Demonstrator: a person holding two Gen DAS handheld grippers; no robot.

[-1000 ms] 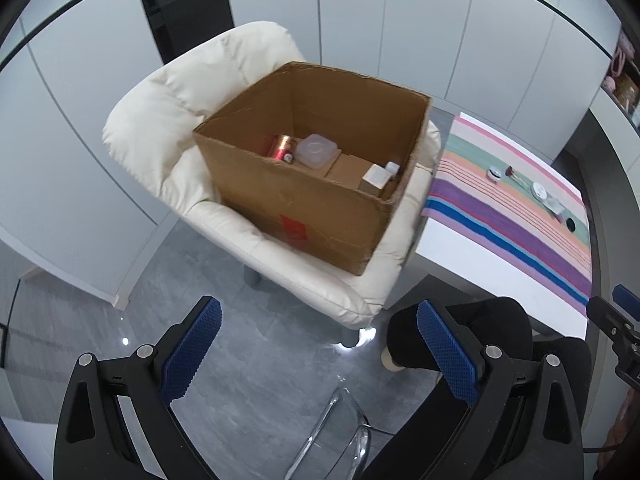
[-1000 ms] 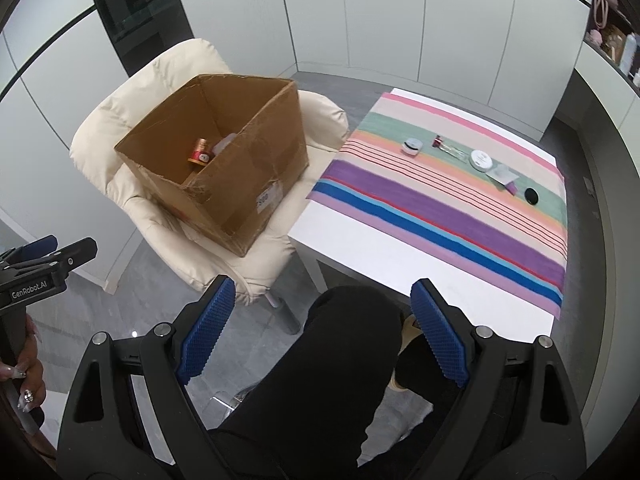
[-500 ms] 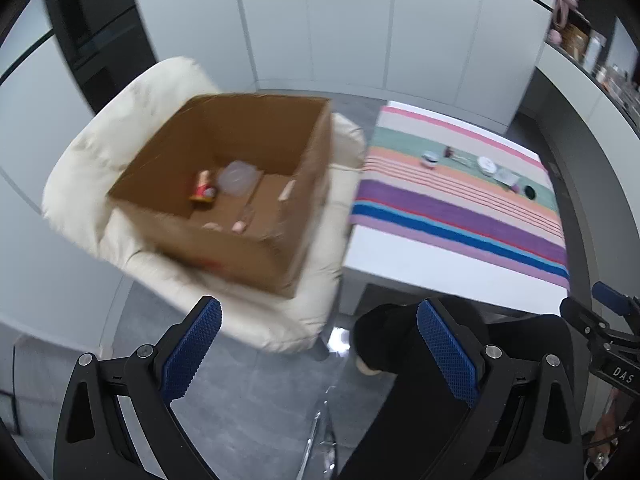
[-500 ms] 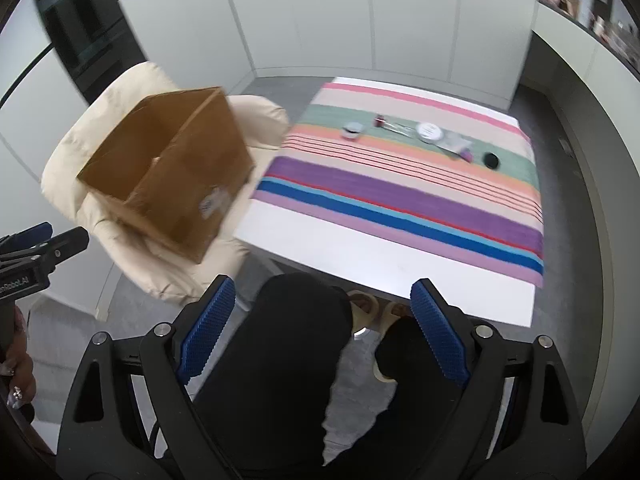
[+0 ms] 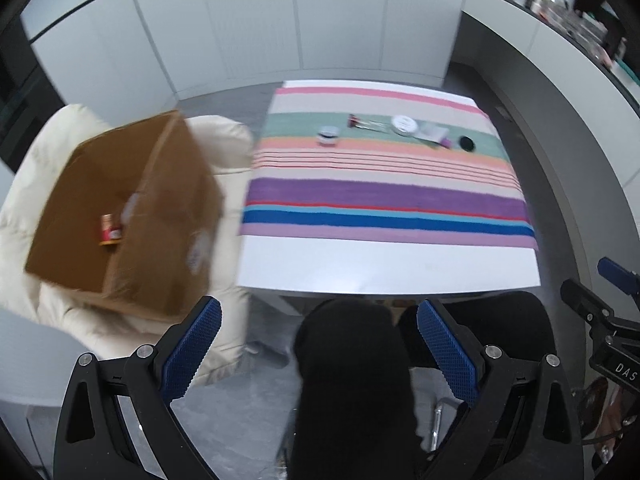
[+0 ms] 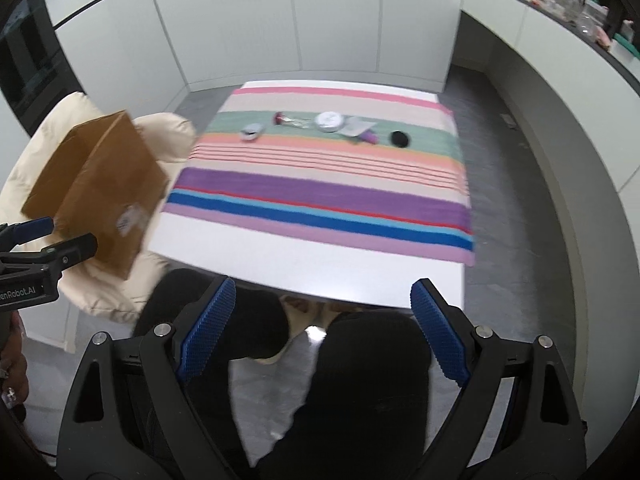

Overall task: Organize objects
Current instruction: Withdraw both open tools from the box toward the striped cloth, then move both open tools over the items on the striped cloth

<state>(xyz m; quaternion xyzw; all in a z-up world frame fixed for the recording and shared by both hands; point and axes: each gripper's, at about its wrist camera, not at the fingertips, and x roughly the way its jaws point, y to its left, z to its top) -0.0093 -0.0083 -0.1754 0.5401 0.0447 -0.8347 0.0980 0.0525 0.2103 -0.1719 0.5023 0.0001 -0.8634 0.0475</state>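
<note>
Left wrist view: the left tongs (image 5: 318, 346) gaped empty; ahead-left, the blurred cardboard box (image 5: 128, 216) hid all but a red can (image 5: 109, 230).

Right wrist view: the right tongs (image 6: 322, 330) stood released — small items (image 6: 326, 126) lay far ahead on the striped bench (image 6: 320, 196), smeared and hard to name.

Left claw (image 5: 318, 344) and right claw (image 6: 322, 328) both gape wide and empty, angled steeply down over the person's black-clad knees (image 6: 360, 360)

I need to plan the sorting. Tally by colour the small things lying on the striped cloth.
White or silver round things: 2, a small jar and a flat tin
Red-tipped clear stick: 1
Pale packet: 1
Purple piece beside the packet: 1
Black disc: 1
Total: 6
</note>
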